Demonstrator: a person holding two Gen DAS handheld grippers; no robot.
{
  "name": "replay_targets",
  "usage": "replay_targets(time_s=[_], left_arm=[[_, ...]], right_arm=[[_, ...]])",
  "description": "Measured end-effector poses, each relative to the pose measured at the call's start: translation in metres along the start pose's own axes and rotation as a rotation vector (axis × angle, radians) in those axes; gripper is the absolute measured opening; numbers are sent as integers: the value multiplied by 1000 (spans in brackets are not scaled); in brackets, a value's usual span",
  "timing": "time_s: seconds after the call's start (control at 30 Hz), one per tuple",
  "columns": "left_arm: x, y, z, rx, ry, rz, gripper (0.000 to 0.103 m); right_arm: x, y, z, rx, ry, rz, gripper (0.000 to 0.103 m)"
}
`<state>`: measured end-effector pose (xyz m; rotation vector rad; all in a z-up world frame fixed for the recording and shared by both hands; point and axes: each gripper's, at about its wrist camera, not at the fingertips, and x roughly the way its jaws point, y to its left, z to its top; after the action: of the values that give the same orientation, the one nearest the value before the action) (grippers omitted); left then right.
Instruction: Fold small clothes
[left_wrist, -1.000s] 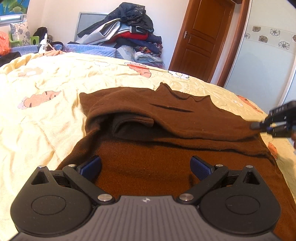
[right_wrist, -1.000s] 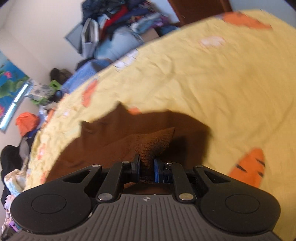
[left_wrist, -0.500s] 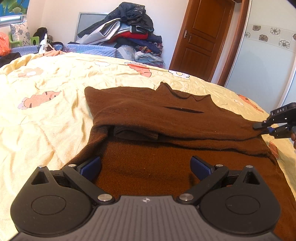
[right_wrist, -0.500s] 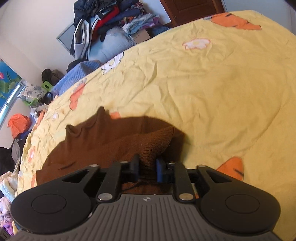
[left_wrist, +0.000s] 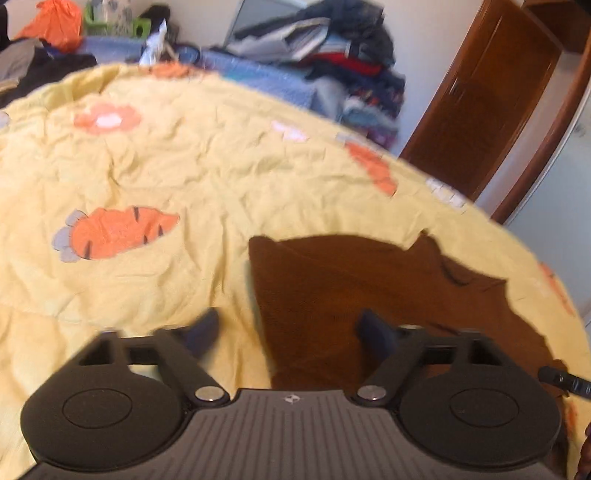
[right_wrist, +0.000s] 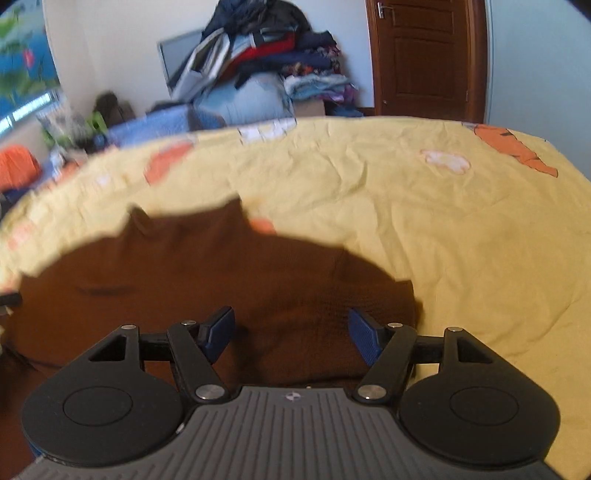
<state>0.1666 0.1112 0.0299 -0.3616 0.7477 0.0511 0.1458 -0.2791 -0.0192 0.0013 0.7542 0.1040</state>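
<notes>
A brown knitted garment (left_wrist: 354, 295) lies partly folded on the yellow bedspread (left_wrist: 166, 177). My left gripper (left_wrist: 288, 330) is open and empty, above the garment's left edge, one finger over the bedspread. My right gripper (right_wrist: 291, 330) is open and empty, just above the garment's (right_wrist: 221, 273) right end. The tip of the right gripper (left_wrist: 561, 380) shows at the right edge of the left wrist view. Both views are blurred.
The bedspread (right_wrist: 443, 229) has orange carrot prints (left_wrist: 118, 230). A pile of clothes (right_wrist: 258, 55) sits behind the bed against the wall. A brown wooden door (right_wrist: 421, 55) is at the back right. More clutter lies at the far left (left_wrist: 55, 22).
My right gripper has opened and let go of the garment's edge, which now lies flat. My left gripper has swung left, toward the garment's left edge.
</notes>
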Motion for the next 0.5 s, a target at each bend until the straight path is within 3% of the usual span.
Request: replay_targets(time_s=[0.03, 0.1, 0.17, 0.4, 0.5], left_arm=[[2, -3, -1, 37, -17, 30, 51], [5, -9, -4, 126, -37, 107, 33], [6, -10, -10, 202, -65, 131, 32], [-14, -29, -20, 378, -140, 234, 33], [-45, -37, -25, 398, -250, 146, 35]], right_arm=[[1, 0, -5, -17, -34, -1, 72], [1, 1, -16, -42, -71, 16, 78], [2, 10, -27, -147, -95, -9, 79], [-2, 16, -21, -155, -72, -27, 83], [-23, 19, -18, -75, -107, 15, 90]])
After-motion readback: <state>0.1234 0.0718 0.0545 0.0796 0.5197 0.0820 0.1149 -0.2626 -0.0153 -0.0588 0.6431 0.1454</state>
